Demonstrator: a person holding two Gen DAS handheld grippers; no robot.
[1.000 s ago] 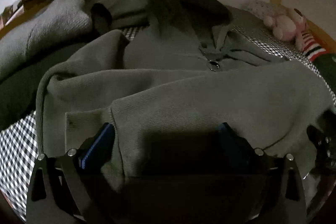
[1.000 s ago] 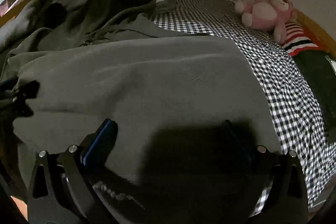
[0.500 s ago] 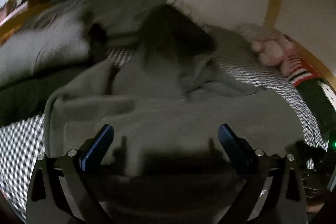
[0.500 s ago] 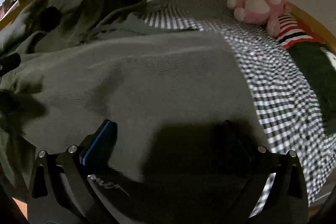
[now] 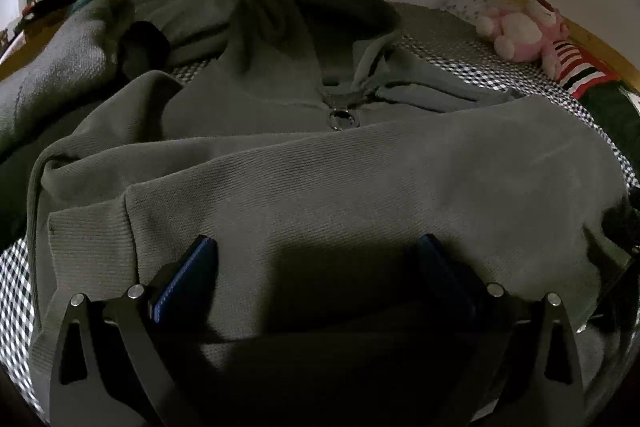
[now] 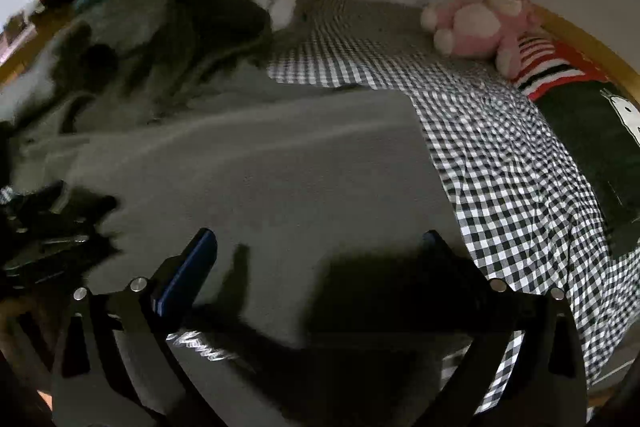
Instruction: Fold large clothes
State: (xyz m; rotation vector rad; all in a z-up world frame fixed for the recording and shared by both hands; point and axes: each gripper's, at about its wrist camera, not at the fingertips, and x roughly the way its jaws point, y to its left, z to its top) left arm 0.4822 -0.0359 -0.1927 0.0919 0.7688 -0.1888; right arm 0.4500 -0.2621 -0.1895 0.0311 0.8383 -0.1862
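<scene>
On the bed (image 6: 500, 155), w/ its checked sheet, a grey hoodie (image 5: 360, 187) lies spread, hood (image 5: 304, 11) toward the wall, zip ring (image 5: 340, 119) showing at the collar. Lower part looks brought up over the chest as a broad flat panel w/ a fairly straight top edge, so I'd judge one fold made, maybe halfway thru. Left sleeve area is bunched at the near-left corner; more grey cloth heaped far left, unclear if it's the same garment. Left tool (image 5: 316, 263) is spread wide, just over the folded panel, gripping nothing; right tool (image 6: 320, 259) likewise wide & empty over the panel's right part, near the edge by the sheet. Right view is blurred. Still to do, prob.: tuck sleeves & hood, fold again, square up. Pink plush (image 5: 520, 31) sits at the far corner, well apart.
</scene>
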